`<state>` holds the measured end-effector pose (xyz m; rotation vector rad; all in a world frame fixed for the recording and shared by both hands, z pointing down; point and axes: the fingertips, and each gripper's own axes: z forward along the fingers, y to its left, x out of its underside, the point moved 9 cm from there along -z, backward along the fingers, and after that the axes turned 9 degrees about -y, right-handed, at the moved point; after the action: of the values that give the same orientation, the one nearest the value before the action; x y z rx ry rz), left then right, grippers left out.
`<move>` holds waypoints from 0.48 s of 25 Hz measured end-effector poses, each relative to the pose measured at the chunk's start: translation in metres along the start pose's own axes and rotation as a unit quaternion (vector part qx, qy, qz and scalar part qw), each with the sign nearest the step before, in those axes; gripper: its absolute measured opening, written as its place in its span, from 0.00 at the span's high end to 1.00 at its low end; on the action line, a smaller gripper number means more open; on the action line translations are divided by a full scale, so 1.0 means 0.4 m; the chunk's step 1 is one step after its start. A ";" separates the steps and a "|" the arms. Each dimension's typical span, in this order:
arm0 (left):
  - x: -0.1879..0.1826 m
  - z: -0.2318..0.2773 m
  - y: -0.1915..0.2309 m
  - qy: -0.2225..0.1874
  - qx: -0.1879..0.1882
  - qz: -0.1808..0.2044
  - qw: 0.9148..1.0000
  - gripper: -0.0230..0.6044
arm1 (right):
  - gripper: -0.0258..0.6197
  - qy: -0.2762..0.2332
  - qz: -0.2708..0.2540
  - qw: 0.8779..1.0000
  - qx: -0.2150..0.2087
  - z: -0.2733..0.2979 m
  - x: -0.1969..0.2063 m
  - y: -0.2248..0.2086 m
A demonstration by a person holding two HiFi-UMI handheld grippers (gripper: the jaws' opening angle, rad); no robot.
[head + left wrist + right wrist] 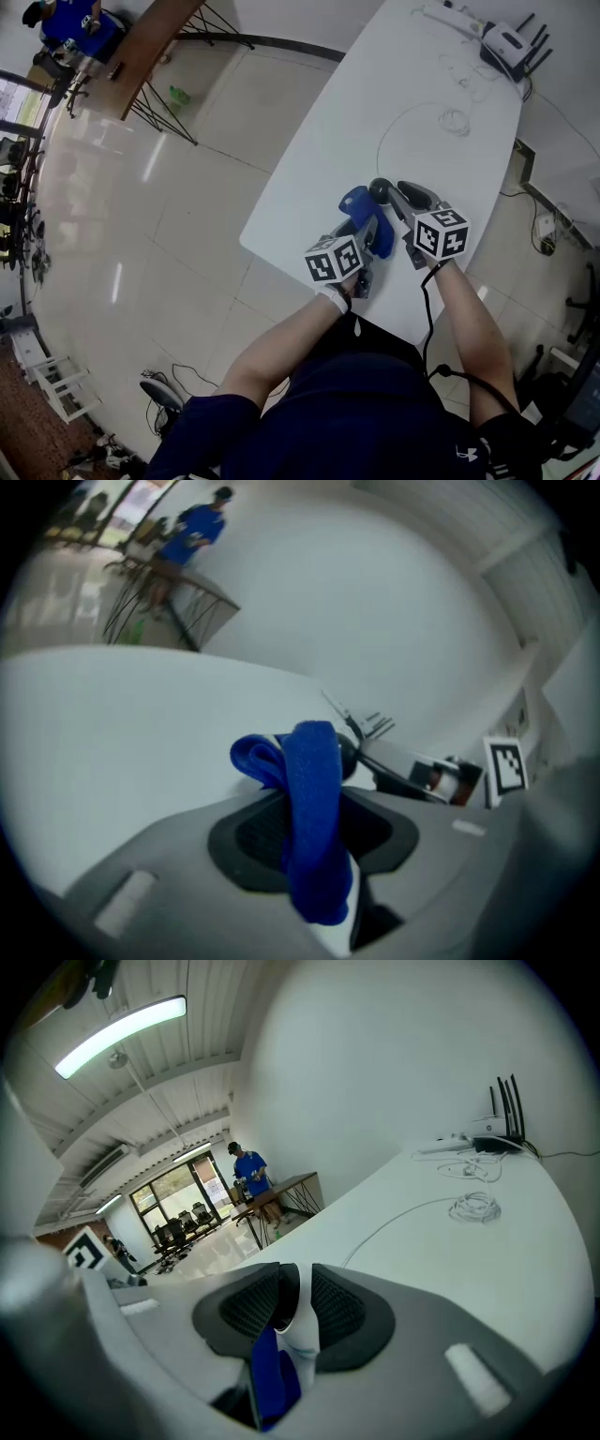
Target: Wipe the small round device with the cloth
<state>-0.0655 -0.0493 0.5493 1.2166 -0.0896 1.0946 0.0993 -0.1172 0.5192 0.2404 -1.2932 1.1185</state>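
Blue cloth (314,789) pinched in left claw (314,829), long axis forward along jaws; right claw (295,1309) clamps small round device (302,1330), dark face leftward.

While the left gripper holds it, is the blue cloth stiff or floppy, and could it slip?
Probably floppy: the blue cloth folds and droops where the left gripper pinches it. Likely light, being thin, and its fuzzy-looking surface should resist slipping.

Office, by its router (507,41), chairs (174,1232) and table (412,122)
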 end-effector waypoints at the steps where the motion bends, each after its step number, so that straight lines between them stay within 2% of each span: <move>1: -0.012 -0.011 -0.026 0.006 0.006 0.064 0.998 0.73 | 0.79 -0.002 0.002 1.000 0.001 -0.001 0.000 0.000; 2: -0.022 -0.019 -0.048 0.012 0.011 0.133 0.991 0.73 | 0.79 -0.003 0.003 1.000 0.003 -0.001 0.000 0.000; 3: -0.030 -0.025 -0.063 0.017 0.018 0.206 0.978 0.73 | 0.79 -0.005 0.004 1.000 0.005 -0.003 0.000 0.000; 5: -0.047 -0.034 -0.074 0.017 0.036 0.330 0.943 0.73 | 0.79 -0.010 0.001 1.000 0.010 -0.010 -0.003 -0.002; 7: -0.069 -0.045 -0.086 0.013 0.070 0.396 0.915 0.74 | 0.81 -0.022 0.001 1.000 0.014 -0.021 -0.008 -0.007; 10: -0.106 -0.053 -0.124 0.022 0.135 0.460 0.877 0.74 | 0.81 -0.037 0.018 0.999 0.017 -0.034 -0.017 -0.020; 12: -0.134 -0.045 -0.149 0.038 0.177 0.504 0.845 0.74 | 0.81 -0.041 0.025 0.999 0.021 -0.043 -0.019 -0.026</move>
<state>-0.0598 -0.0649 0.4687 1.4806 -0.5338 2.1502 0.1192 -0.1144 0.5118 0.2895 -1.3548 1.1893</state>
